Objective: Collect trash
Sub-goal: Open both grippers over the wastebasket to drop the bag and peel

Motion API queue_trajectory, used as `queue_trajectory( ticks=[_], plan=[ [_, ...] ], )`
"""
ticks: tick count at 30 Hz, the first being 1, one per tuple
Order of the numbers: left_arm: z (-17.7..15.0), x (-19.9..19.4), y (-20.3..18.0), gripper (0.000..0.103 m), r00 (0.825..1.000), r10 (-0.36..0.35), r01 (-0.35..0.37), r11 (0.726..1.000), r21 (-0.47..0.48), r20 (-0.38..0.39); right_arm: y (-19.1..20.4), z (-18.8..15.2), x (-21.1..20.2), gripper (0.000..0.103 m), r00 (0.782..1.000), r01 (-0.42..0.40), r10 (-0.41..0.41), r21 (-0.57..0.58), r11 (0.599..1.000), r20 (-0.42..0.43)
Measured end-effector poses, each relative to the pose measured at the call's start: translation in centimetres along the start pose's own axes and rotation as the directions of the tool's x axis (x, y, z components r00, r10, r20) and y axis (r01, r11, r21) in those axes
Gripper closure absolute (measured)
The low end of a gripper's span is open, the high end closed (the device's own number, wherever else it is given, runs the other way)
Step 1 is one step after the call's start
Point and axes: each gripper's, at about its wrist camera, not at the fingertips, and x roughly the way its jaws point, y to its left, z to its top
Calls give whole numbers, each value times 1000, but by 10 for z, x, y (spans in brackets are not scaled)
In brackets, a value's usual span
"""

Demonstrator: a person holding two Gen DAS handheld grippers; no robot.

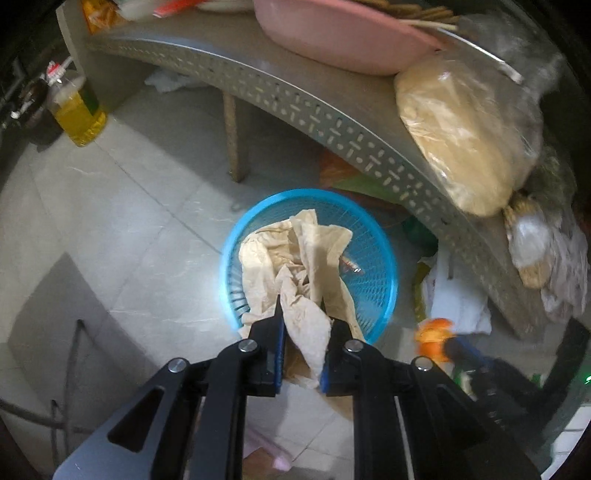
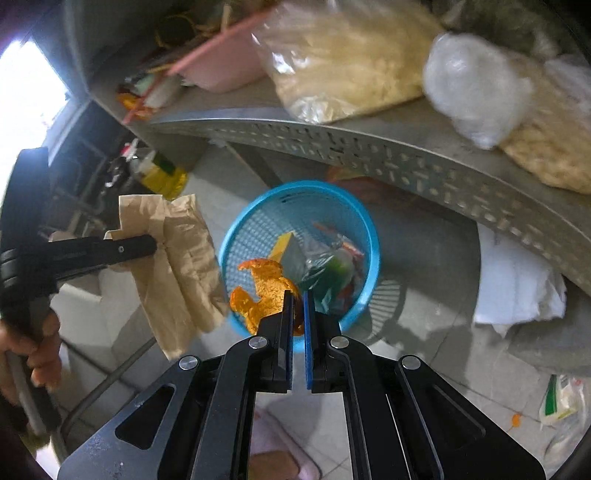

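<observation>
A blue mesh wastebasket (image 2: 299, 206) stood on a pale grey tiled floor (image 1: 110, 206), just in front of a grey table (image 1: 332, 122) whose apron was punched with slots. Above the basket's near rim, the left gripper (image 1: 301, 308) pinched a crumpled brown paper bag (image 1: 295, 258) between its fingers, while the right gripper (image 2: 298, 295), its fingers pressed almost together, nipped a piece of orange peel (image 2: 264, 288) over the same rim. Inside the basket lay wrappers and a yellow carton; no print on them could be read. Beyond the basket, a pink plastic basin (image 1: 332, 33) and clear bags of pale dried food (image 1: 458, 136) crowded the tabletop. Left of the basket, a bottle of yellow cooking oil (image 1: 79, 114) stood on the floor, its label blurred past reading. White paper (image 2: 517, 288) lay under the table, right of the basket.
</observation>
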Motion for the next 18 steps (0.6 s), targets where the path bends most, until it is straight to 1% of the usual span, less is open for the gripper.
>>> queue_trajectory(
  ticks=[2, 3, 4, 5, 6, 7, 8, 9, 10, 11, 12, 15, 18],
  plan=[
    [12, 9, -6, 88, 1000, -7, 7, 1000, 3, 12, 2, 9, 17, 99, 1000, 21, -21, 2, 1000, -6],
    [17, 13, -7, 83, 1000, -16, 16, 1000, 5, 17, 3, 12, 23, 99, 1000, 27, -27, 4, 1000, -6],
    [21, 15, -7, 74, 999, -24, 24, 1000, 6, 20, 3, 16, 31, 99, 999, 37, -37, 7, 999, -7],
    [25, 18, -7, 68, 999, -28, 28, 1000, 5, 23, 4, 20, 40, 98, 999, 40, -40, 10, 999, -10],
    [28, 21, -8, 55, 999, -29, 29, 1000, 3, 28, 3, 25, 52, 95, 999, 41, -41, 15, 999, -20],
    [30, 22, -8, 43, 999, -28, 28, 1000, 0, 34, 3, 28, 60, 94, 999, 44, -44, 21, 999, -28],
    [31, 23, -8, 40, 999, -29, 29, 1000, -1, 36, 3, 30, 64, 90, 999, 40, -39, 22, 999, -32],
    [31, 23, -7, 38, 999, -36, 36, 999, -6, 35, 4, 32, 72, 86, 998, 42, -41, 22, 999, -40],
    [29, 21, -5, 38, 999, -44, 44, 999, -16, 31, 3, 32, 75, 82, 998, 51, -50, 22, 998, -40],
    [28, 19, -4, 38, 998, -52, 53, 998, -23, 27, 3, 31, 76, 77, 997, 64, -64, 20, 998, -38],
    [26, 14, -2, 37, 997, -69, 69, 997, -35, 28, 2, 29, 76, 75, 997, 74, -73, 22, 997, -34],
    [20, -9, 1, 38, 993, -96, 99, 994, -40, 66, -5, 20, 69, 74, 997, 73, -72, 35, 997, -21],
    [12, -44, 3, 37, 987, -117, 120, 992, -26, 115, -9, 9, 57, 74, 997, 70, -70, 29, 997, -12]
  ],
)
